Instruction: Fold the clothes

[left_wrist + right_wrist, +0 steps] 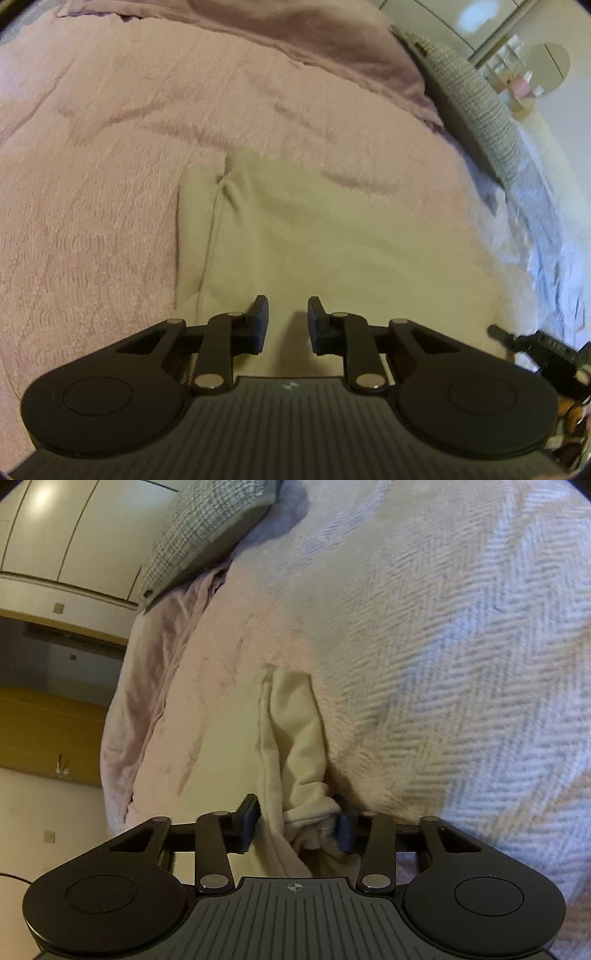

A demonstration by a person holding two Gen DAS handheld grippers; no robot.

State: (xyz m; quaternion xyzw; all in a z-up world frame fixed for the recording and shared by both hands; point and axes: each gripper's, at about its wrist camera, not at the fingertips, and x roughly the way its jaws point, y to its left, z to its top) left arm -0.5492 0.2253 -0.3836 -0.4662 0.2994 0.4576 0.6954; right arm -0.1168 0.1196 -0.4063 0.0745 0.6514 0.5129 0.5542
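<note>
a cream fleece garment (295, 236), folded into a soft oblong, lies on the pink textured bedspread (110, 184), long axis running away from both cameras. left hand-held gripper (288, 325) apart above it; right hand-held gripper (295, 827) clamped on its bunched near edge.

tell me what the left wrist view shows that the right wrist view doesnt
Left wrist only: the left gripper, jaws open and empty above the cream cloth, which lies flat; shelves by the far wall.

Right wrist only: the right gripper with a bunched edge of the cloth between its fingers; a wooden cabinet.

Both: the cloth, the pink blanket, the herringbone cover and the grey pillow.
</note>
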